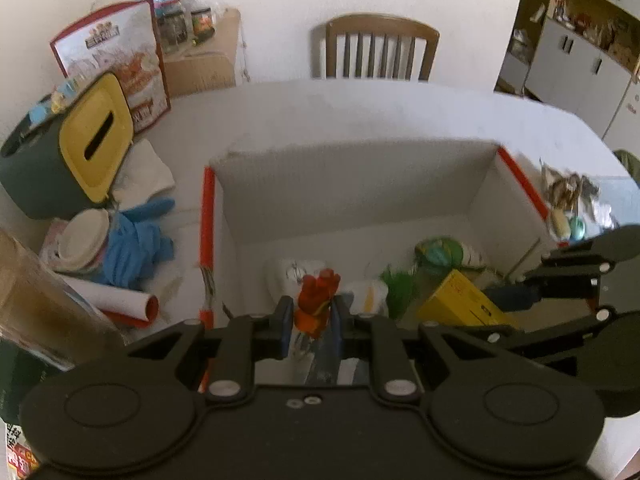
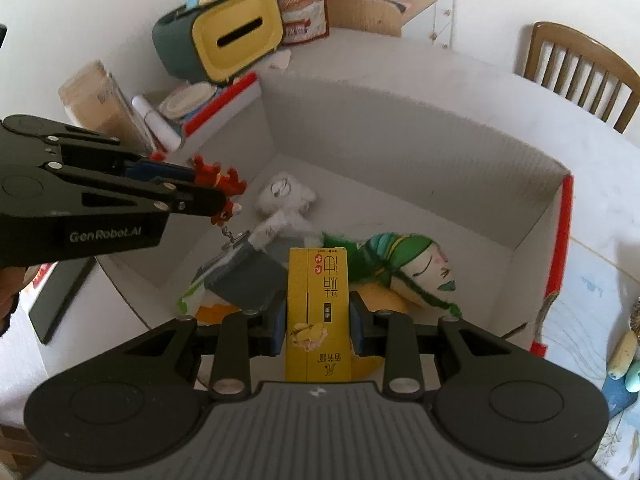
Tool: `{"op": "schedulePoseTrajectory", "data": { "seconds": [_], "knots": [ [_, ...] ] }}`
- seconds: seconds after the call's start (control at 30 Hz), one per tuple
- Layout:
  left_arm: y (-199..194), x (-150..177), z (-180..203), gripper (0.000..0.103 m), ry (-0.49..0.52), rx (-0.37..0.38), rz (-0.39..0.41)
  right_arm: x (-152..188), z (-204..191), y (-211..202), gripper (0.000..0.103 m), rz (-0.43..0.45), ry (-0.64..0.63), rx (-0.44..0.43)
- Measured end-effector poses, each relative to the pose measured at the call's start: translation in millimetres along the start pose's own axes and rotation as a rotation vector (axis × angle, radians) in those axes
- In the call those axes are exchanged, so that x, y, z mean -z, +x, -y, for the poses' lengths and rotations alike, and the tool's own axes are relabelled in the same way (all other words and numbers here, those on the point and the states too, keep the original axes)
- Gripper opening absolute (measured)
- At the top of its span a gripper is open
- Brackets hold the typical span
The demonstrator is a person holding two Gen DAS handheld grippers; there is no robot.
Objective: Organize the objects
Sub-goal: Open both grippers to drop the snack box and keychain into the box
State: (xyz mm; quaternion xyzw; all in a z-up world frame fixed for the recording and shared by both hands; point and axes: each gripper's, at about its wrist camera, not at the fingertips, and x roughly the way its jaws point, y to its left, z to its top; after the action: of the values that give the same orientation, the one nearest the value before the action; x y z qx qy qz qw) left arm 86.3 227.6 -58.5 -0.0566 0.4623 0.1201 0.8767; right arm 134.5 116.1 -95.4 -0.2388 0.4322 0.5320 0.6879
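Note:
A white cardboard box with red edges sits on the table. My left gripper is shut on a small red figurine keychain and holds it above the box's near-left part; the right wrist view shows that figurine hanging over the box floor. My right gripper is shut on a yellow carton, held over the box's near side. Inside the box lie a white plush toy, a green-haired doll head and a grey pouch.
Left of the box stand a green and yellow tissue holder, blue gloves, a paper cup, a rolled paper and a red-framed bag. A wooden chair stands behind the table. Small items lie right of the box.

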Motion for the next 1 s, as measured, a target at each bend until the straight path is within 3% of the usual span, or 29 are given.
{"op": "schedulePoseTrajectory", "data": {
  "seconds": [0.33, 0.53, 0.63, 0.9, 1.0],
  "knots": [
    [18, 13, 2, 0.018, 0.028, 0.006, -0.099, 6, -3, 4, 0.031, -0.018, -0.005, -0.004],
    [23, 17, 3, 0.025, 0.022, 0.02, -0.135, 8, 0, 0, 0.033, -0.009, -0.001, -0.012],
    [23, 17, 4, 0.027, 0.015, 0.023, -0.14, 10, 0, -6, 0.047, 0.004, 0.007, -0.016],
    [8, 16, 12, 0.047, 0.006, 0.043, -0.101, 12, 9, -33, 0.048, 0.052, 0.031, -0.038],
    [0, 14, 18, 0.05, 0.012, 0.049, -0.081, 13, 14, -48, 0.048, 0.081, 0.044, -0.048]
  ]
}}
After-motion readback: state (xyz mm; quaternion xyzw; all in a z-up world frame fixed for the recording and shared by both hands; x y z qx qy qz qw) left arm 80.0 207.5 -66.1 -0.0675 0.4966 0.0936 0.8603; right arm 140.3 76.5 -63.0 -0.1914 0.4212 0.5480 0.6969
